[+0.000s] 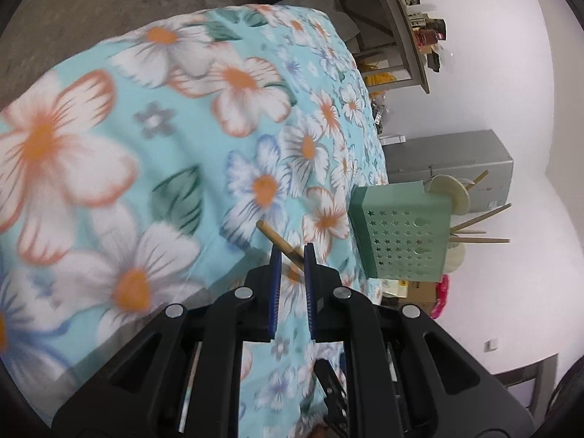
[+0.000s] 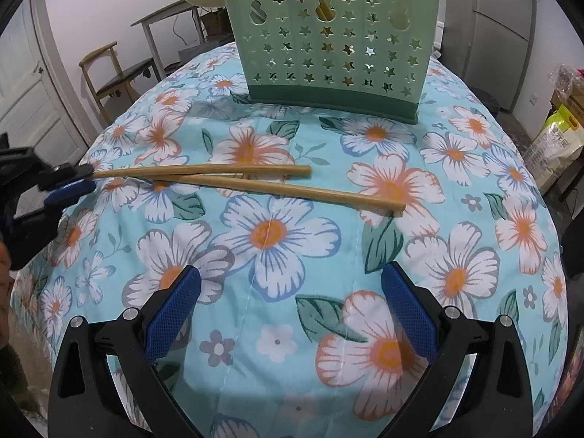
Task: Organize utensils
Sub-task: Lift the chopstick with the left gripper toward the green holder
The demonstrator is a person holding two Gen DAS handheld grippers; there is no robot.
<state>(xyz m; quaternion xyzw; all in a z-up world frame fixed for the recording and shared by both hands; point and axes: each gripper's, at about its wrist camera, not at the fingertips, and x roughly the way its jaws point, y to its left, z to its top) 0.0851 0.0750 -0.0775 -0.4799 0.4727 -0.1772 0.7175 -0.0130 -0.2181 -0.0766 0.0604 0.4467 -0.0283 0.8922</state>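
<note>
a: where are the utensils?

b: two wooden chopsticks lie crossed on the floral cloth [image 2: 277, 241] over the worktop. the upper chopstick [image 2: 204, 170] runs left to right, and the lower chopstick [image 2: 292, 189] angles down toward the right. behind them stands a green holder [image 2: 334, 47] with star cutouts, upright, with more sticks and pale round pieces poking out of its top.

a: and the left hand-held gripper [image 1: 292, 261]?

b: its blue pads are nearly together, pinched on the thin end of the upper chopstick; in its own view a chopstick end pokes out past its fingertips.

a: the right hand-held gripper [image 2: 288, 297]?

b: spread wide, nothing between its pads. it hangs over the cloth, well apart from the chopsticks.

a: anything else around?

b: a wooden chair [image 2: 116, 73] off the far left edge.
</note>
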